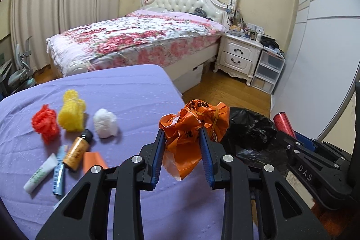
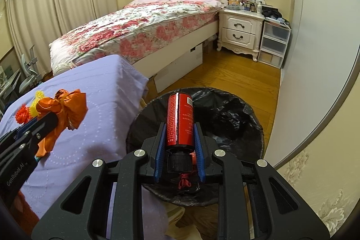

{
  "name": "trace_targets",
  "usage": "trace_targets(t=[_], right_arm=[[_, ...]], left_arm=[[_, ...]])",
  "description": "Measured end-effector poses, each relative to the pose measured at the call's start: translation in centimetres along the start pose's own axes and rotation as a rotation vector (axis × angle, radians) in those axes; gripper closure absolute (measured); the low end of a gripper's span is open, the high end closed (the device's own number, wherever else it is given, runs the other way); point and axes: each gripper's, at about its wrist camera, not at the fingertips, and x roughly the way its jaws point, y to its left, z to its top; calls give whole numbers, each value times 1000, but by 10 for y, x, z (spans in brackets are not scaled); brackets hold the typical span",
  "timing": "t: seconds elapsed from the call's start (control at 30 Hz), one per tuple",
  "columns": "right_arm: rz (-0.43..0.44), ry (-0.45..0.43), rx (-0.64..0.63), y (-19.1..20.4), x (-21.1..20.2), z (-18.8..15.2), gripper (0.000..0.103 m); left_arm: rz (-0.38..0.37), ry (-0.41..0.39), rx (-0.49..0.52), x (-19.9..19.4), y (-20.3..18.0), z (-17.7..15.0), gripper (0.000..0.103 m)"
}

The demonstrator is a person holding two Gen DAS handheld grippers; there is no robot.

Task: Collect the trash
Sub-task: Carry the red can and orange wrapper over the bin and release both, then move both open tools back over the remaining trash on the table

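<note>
My left gripper [image 1: 181, 134] is shut on a crumpled orange plastic bag [image 1: 193, 127], held over the right edge of the purple-covered table [image 1: 135, 91]. My right gripper [image 2: 179, 127] is shut on a red bottle [image 2: 180, 118] with a black cap, held above the black-lined trash bin [image 2: 225, 118]. In the right wrist view the left gripper and the orange bag [image 2: 65, 109] show at the left. In the left wrist view the red bottle [image 1: 284, 124] and the bin [image 1: 249, 127] show at the right. Something red [image 2: 184, 182] lies in the bin.
On the purple cover lie a red mesh ball [image 1: 45, 123], a yellow mesh ball [image 1: 72, 114], a white wad [image 1: 105, 124], an amber bottle [image 1: 77, 150], an orange box [image 1: 94, 161] and two tubes [image 1: 48, 174]. A floral bed [image 1: 139, 39] and a nightstand [image 1: 238, 55] stand beyond.
</note>
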Motion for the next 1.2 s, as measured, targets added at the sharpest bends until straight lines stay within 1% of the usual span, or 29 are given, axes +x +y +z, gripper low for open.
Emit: trace_targets(t=[0.13, 0.37, 0.57, 0.63, 0.7, 0.73, 0.77, 0.8, 0.9, 1.0, 1.1, 1.2], right_arm=[[-15, 9, 13, -6, 11, -1, 80], [-31, 19, 51, -18, 26, 1, 80], [-41, 27, 80, -27, 36, 1, 80], [-43, 23, 92, -30, 38, 1, 79], [-47, 18, 101, -32, 38, 1, 77], [-49, 17, 106, -34, 38, 1, 74], [-52, 17, 112, -35, 38, 0, 72], [-55, 15, 118, -36, 38, 0, 67], [-62, 14, 125, -38, 38, -1, 66], [-68, 13, 127, -39, 35, -1, 64], [-70, 8, 125, -37, 31, -3, 57], [-61, 6, 121, -33, 25, -5, 56]], left_arm=[[2, 13, 40, 18, -21, 5, 71], [11, 39, 76, 48, -39, 13, 71], [1, 65, 113, 63, -52, 13, 70], [-4, 76, 119, 67, -54, 11, 65], [0, 79, 125, 69, -55, 9, 55], [3, 77, 127, 69, -55, 9, 51], [2, 76, 127, 69, -55, 8, 44], [3, 74, 126, 69, -54, 8, 40], [8, 70, 127, 68, -52, 9, 34], [12, 61, 120, 63, -47, 9, 31], [25, 45, 114, 54, -40, 11, 29], [41, 31, 109, 44, -31, 11, 29]])
